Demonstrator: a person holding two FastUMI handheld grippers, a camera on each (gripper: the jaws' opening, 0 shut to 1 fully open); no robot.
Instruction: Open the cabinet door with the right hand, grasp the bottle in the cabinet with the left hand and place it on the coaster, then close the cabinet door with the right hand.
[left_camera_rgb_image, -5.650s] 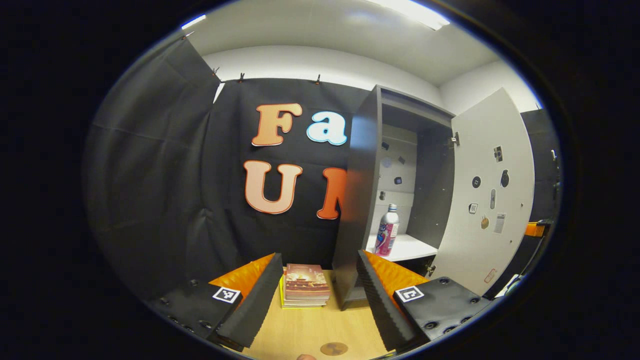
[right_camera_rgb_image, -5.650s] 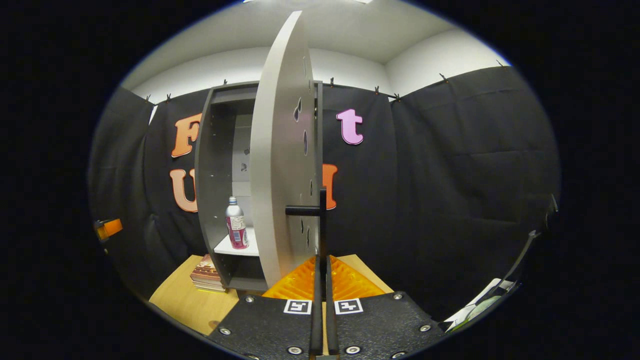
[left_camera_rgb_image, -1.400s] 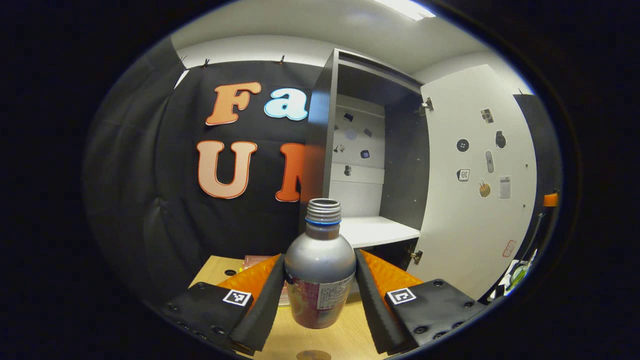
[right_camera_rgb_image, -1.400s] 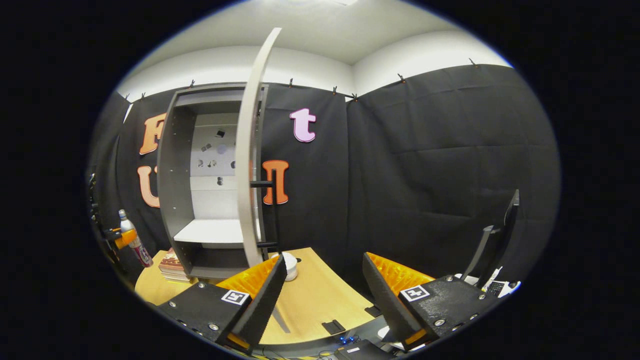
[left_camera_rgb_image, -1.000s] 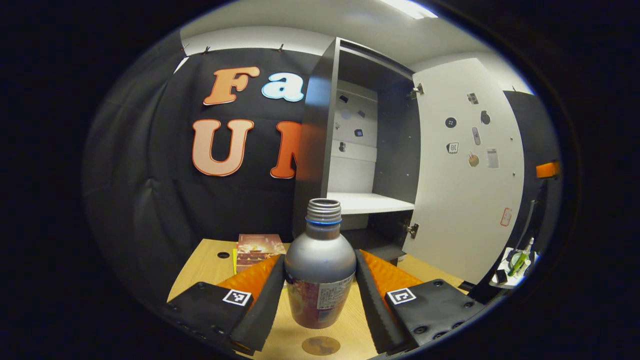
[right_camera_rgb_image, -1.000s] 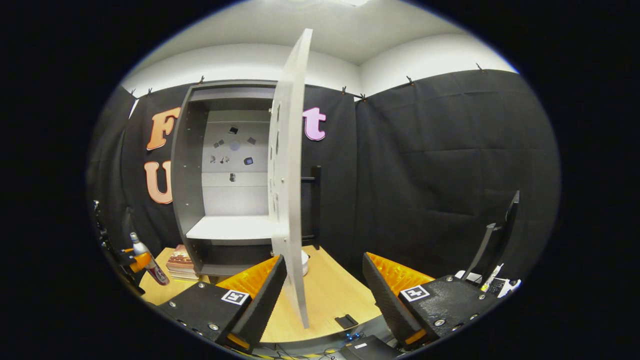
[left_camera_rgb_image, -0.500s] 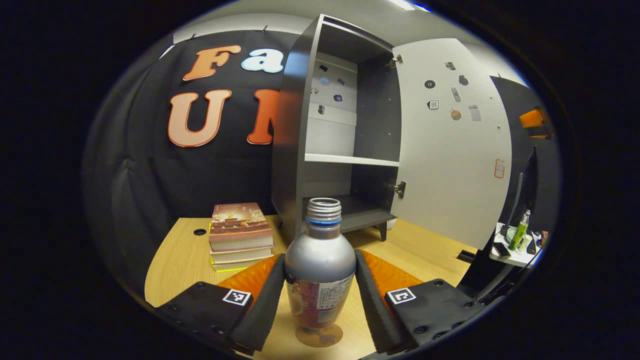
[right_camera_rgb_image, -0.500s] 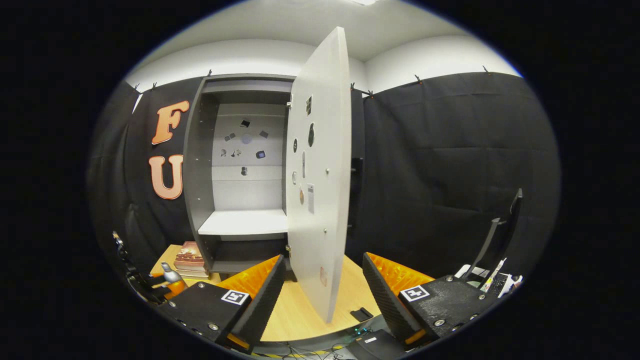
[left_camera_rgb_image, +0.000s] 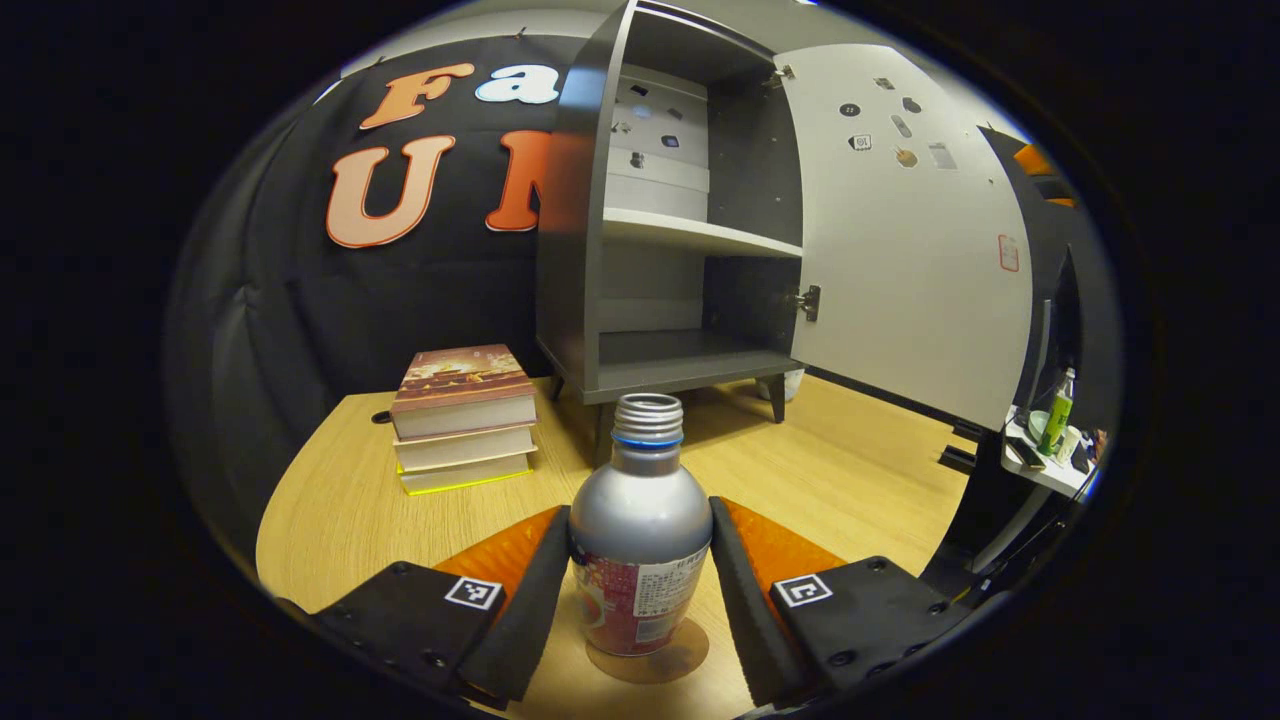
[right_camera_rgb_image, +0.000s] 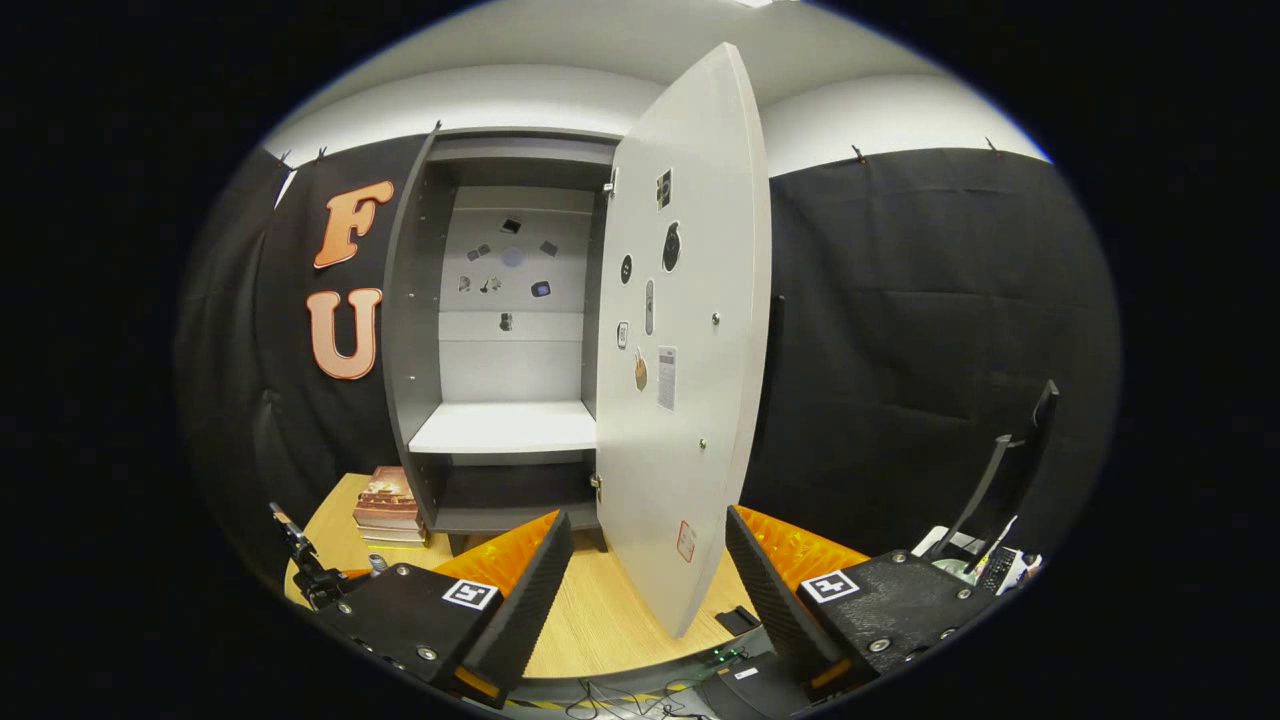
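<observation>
- A light wooden tabletop (left_camera_rgb_image: 850, 470) stands against the black cloth booth wall (right_camera_rgb_image: 920, 300).
- A stack of three books (left_camera_rgb_image: 462, 417) lies on it.
- White upper wall (right_camera_rgb_image: 500, 100) and ceiling above.

We saw bright, even overhead light, sharp focus, strong fisheye bending at the edges, and a soft sheen on the bottle (left_camera_rgb_image: 640, 520).

Bottle (left_camera_rgb_image: 640, 530): silver, capless, upright, base on the coaster.
Coaster (left_camera_rgb_image: 680, 660): round, brown, flat on the table.
Cabinet door (right_camera_rgb_image: 690, 350): pale, swung open.
</observation>
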